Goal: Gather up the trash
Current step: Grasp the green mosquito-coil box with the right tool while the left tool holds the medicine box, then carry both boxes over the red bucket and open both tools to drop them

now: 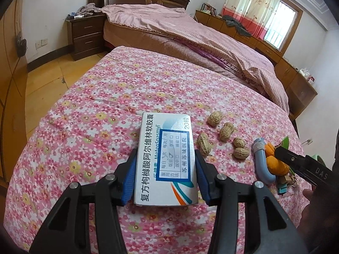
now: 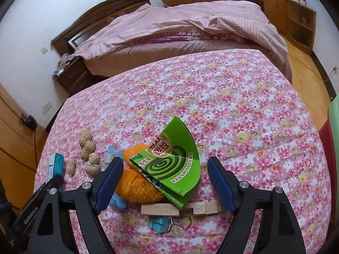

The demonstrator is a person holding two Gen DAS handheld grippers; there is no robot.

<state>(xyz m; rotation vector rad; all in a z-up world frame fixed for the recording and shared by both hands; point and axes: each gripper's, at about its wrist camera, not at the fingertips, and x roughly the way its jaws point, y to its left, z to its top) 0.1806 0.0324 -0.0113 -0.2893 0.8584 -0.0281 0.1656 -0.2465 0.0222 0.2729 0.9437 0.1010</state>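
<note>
L gripper (image 1: 166, 169) clamps a white med box (image 1: 167, 158) w/ both blue pads on its long sides, over the floral cloth (image 1: 84, 116). Five peanuts (image 1: 227, 131) lie just right of it, then a blue tube (image 1: 261, 163) touching orange peel (image 2: 137, 190). R gripper (image 2: 165, 182) is spread wide, pads clear of a bent green carton (image 2: 175, 158) between them. Carton covers part of the peel and a wood block (image 2: 161, 209). Blue clip (image 2: 161, 226) near the bottom, partly cut off by the block.

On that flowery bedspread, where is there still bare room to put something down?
Bare flowered bedspread stretches beyond and right of the bent green cardboard box, and left of the white medicine box. It is crowded between them: tan peanuts, a blue plastic tube, orange peel.
</note>
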